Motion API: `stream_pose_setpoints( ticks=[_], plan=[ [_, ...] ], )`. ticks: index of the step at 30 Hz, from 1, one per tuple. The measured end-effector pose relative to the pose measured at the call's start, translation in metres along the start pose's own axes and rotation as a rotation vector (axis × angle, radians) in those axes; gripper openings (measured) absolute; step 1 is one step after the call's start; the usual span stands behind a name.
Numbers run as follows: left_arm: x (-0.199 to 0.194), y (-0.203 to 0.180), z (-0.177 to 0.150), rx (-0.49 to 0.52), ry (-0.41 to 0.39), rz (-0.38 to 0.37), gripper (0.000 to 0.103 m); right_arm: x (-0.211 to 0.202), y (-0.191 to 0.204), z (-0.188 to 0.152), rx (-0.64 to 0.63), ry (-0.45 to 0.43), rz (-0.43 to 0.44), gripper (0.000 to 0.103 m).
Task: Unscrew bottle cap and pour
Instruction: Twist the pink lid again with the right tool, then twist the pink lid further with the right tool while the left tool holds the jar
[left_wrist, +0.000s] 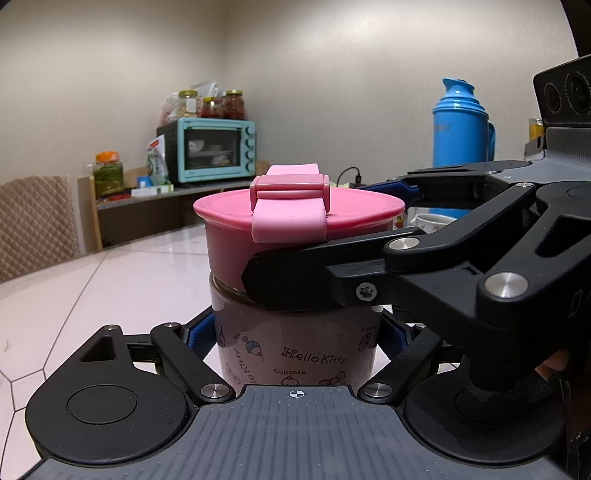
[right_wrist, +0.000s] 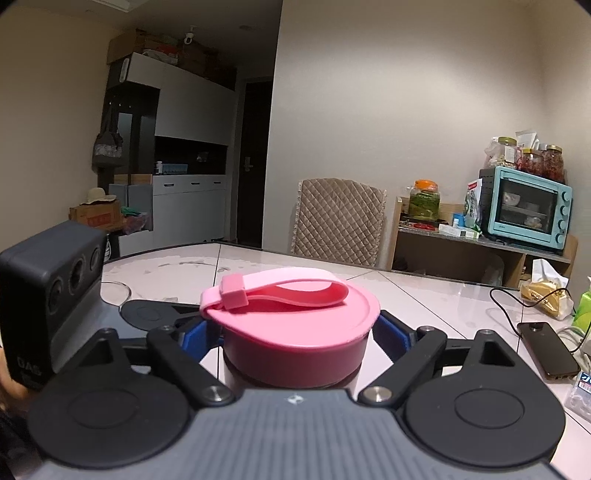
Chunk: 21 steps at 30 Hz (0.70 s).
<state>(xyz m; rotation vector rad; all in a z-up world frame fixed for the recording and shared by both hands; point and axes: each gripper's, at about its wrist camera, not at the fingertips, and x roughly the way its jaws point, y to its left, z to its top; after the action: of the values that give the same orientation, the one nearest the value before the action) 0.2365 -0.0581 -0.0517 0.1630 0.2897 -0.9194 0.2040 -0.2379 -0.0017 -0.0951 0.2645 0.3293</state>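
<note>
A bottle (left_wrist: 295, 354) with Hello Kitty print and dark liquid inside stands upright on the white table (left_wrist: 110, 280). Its wide pink cap (left_wrist: 236, 236) has a lighter pink strap (left_wrist: 288, 218) across the top. My left gripper (left_wrist: 295, 339) is shut on the bottle's body just below the cap, with a blue pad on each side. My right gripper (right_wrist: 295, 332) comes in from the right and is shut on the pink cap (right_wrist: 295, 332), its blue pads (right_wrist: 391, 332) against the rim. In the left wrist view one black right finger (left_wrist: 295, 280) crosses the cap's front.
A blue thermos (left_wrist: 461, 125) and a white mug (left_wrist: 428, 221) stand behind the bottle. A phone (right_wrist: 546, 350) with a cable, a tissue bag (right_wrist: 546, 291) and a green box (right_wrist: 583, 310) lie on the table's right. A padded chair (right_wrist: 340, 221) and a teal oven (right_wrist: 528, 206) stand beyond.
</note>
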Motion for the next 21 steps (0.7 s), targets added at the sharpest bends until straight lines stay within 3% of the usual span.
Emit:
stream_pose_setpoints(
  ticks=[11, 21],
  plan=[
    [-0.001, -0.001, 0.0, -0.001, 0.0, 0.0, 0.09, -0.002, -0.007, -0.005, -0.011, -0.006, 0.057, 0.085],
    [0.003, 0.0, 0.0, 0.0, 0.0, 0.0, 0.09, 0.002, -0.046, -0.003, -0.092, -0.014, 0.314, 0.085]
  ],
)
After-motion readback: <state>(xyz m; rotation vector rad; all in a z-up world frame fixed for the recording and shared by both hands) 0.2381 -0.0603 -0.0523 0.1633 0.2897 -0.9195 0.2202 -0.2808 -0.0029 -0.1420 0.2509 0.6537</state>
